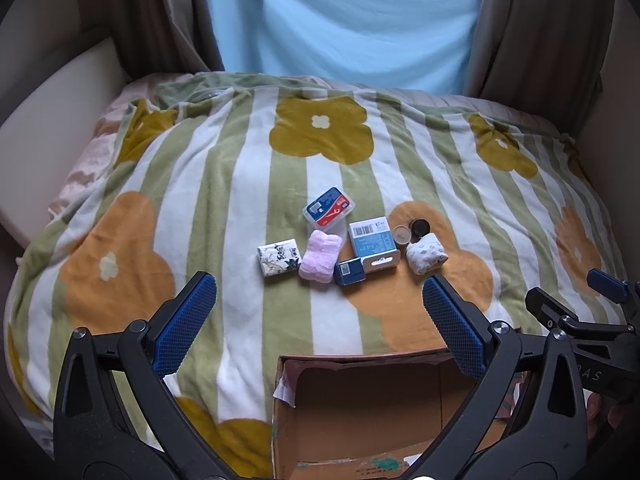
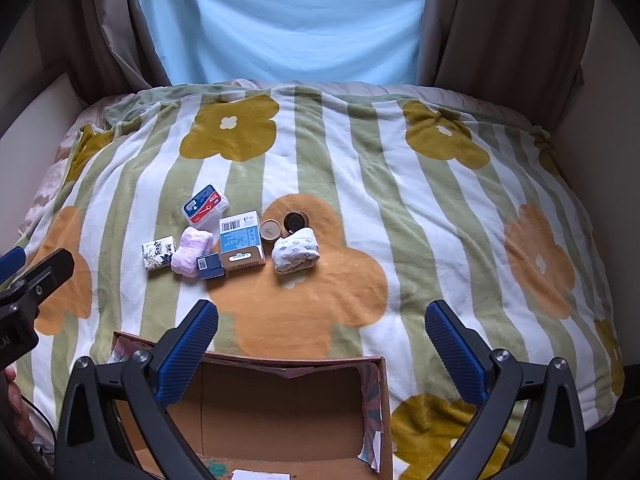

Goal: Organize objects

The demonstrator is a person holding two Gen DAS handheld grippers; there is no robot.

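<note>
On the bed in front of me the things I have to sort lie in one loose cluster on a green-and-white striped fleece blanket with big orange and mustard flowers [image 2: 420, 208]. Nearest the middle is a light blue cardboard box with a barcode label [image 2: 239, 240], lying flat. A small dark blue box [image 2: 209, 266] touches its near left corner, and a folded pink fluffy cloth [image 2: 191, 251] sits just beside that. Further left lies a white tissue packet with a black floral print [image 2: 159, 253], touching the cloth or very nearly so. Behind the group rests a clear plastic case with a red and blue label [image 2: 205, 205]. To the right of the blue box stand a small round beige-lidded jar [image 2: 270, 229] and a dark round lid or jar [image 2: 296, 221], close together, with a rolled white sock with grey dots [image 2: 295, 255] just in front of them.

Nearer to me, an open brown cardboard box [image 2: 296, 404] sits on the blanket.

My left gripper [image 1: 320, 320] hangs above the box's left part, jaws spread wide, holding nothing. My right gripper [image 2: 320, 344] hangs above the box too, equally wide and holding nothing. A pale blue curtain [image 2: 288, 20] between brown drapes [image 2: 500, 20] hangs behind the bed.
</note>
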